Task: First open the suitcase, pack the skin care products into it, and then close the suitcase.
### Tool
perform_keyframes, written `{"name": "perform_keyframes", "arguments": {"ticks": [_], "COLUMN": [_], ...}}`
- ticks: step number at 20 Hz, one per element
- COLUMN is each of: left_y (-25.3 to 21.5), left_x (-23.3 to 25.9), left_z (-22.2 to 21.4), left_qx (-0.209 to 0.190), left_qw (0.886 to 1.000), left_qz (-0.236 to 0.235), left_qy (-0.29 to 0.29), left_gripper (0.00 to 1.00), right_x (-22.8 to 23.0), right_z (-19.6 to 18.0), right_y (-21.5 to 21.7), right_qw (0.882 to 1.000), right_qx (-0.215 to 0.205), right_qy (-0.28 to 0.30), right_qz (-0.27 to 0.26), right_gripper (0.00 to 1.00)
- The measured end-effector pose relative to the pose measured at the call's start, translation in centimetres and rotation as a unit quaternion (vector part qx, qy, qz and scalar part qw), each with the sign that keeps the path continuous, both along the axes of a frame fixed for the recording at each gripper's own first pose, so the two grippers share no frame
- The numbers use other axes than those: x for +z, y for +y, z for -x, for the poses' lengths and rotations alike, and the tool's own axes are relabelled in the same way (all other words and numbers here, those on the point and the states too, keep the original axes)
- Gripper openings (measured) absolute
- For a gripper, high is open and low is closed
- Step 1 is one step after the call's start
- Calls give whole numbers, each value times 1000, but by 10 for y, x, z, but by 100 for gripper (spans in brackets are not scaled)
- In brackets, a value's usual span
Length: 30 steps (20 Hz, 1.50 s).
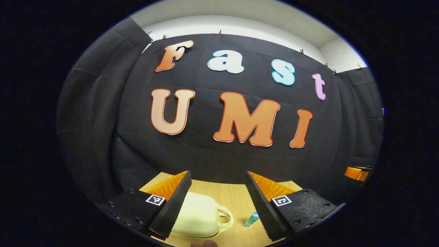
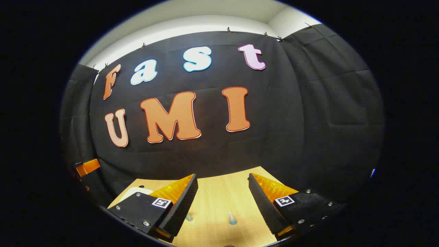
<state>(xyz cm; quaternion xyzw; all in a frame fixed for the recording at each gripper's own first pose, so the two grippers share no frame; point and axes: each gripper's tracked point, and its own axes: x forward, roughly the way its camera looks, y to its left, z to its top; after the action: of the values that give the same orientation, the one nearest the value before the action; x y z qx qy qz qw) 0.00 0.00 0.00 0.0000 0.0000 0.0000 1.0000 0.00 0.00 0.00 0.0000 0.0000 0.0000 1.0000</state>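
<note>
both grippers open above the table, suitcase shut

in the left gripper view the left gripper (image 1: 217, 192) sits at the bottom of the frame, its two fingers spread wide with nothing between them but air. through the gap, low and left of centre, the suitcase (image 1: 200, 216) lies on the table (image 1: 236, 197): a small cream case, lid down, its handle pointing right. the left finger hides its left side. just right of the handle, beside the right finger, a small clear bottle (image 1: 251, 219) with a bluish tint lies on the wood, apart from the case. at the far right edge of this frame, mid-low, a bit of the other gripper shows.

in the right gripper view the right gripper (image 2: 223, 192) is at the bottom too, fingers wide apart and holding nothing. between them, low in the frame, a small pale-blue item (image 2: 232, 218) stands on the table (image 2: 219, 192), possibly a skin care bottle; it is too small to be sure. another tiny piece (image 2: 188, 217) peeks out by the left finger's inner edge. a pale corner of the suitcase (image 2: 139, 191) shows at the lower left, behind the left finger. the booth wall fills the upper part of both views.
</note>
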Motion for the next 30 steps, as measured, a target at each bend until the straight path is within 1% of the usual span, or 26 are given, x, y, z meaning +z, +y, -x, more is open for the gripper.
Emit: {"name": "perform_keyframes", "arguments": {"ticks": [1, 2, 4, 8, 10, 13, 15, 16, 17, 18, 19, 22, 23, 24, 25, 27, 29, 30], "left_y": [3, 8, 15, 17, 4, -21, -42, -54, -66, -80, -93, -124, -129, -135, -137, -133, -128, -124], "left_x": [-3, -7, -2, 6, 10, 11, 17, 19, 18, 18, 18, 15, 15, 10, 8, 1, -5, -2], "left_z": [-1, -4, -6, -5, -4, -4, -1, 0, 0, 0, 0, 8, 10, 11, 10, 2, -4, -8], "left_qx": [-2, -1, 3, 18, 18, 19, 28, 39, 46, 50, 53, 66, 69, 63, 59, 52, 39, 30], "left_qw": [1000, 1000, 1000, 1000, 999, 999, 999, 998, 998, 998, 998, 997, 996, 996, 997, 997, 998, 998], "left_qz": [8, 16, 19, -11, -22, -24, -29, -29, -24, -18, -11, -2, -5, -16, -26, -40, -42, -44], "left_qy": [7, 13, 7, -8, -14, -16, -27, -31, -34, -35, -37, -50, -54, -53, -51, -38, -22, -25], "left_gripper": [97, 97, 97, 97, 97, 97, 97, 97, 97, 94, 97, 97, 94, 97, 95, 96, 97, 97], "right_x": [-1, -1, 0, -3, -3, 1, 1, 2, 5, 7, 8, 9, 7, 5, 4, 3, -4, -7], "right_z": [0, -1, -1, -5, -9, -19, -29, -32, -39, -43, -49, -63, -70, -72, -74, -76, -79, -77], "right_y": [3, 4, 6, 1, -6, -18, -31, -36, -44, -50, -54, -65, -69, -71, -72, -72, -65, -61], "right_qw": [1000, 1000, 1000, 999, 999, 998, 997, 996, 995, 994, 993, 990, 989, 989, 990, 992, 993, 993], "right_qx": [0, -2, -2, 6, 14, 30, 49, 60, 73, 85, 98, 128, 131, 132, 129, 113, 100, 97], "right_qy": [2, 4, 1, -1, 0, -3, 0, 0, 2, 3, 6, 7, 11, 14, 13, 5, 6, 7], "right_qz": [5, 8, 20, 43, 51, 50, 55, 59, 64, 65, 62, 56, 60, 62, 61, 59, 65, 64], "right_gripper": [94, 94, 94, 94, 94, 94, 94, 94, 94, 94, 94, 94, 94, 94, 94, 94, 94, 94]}}
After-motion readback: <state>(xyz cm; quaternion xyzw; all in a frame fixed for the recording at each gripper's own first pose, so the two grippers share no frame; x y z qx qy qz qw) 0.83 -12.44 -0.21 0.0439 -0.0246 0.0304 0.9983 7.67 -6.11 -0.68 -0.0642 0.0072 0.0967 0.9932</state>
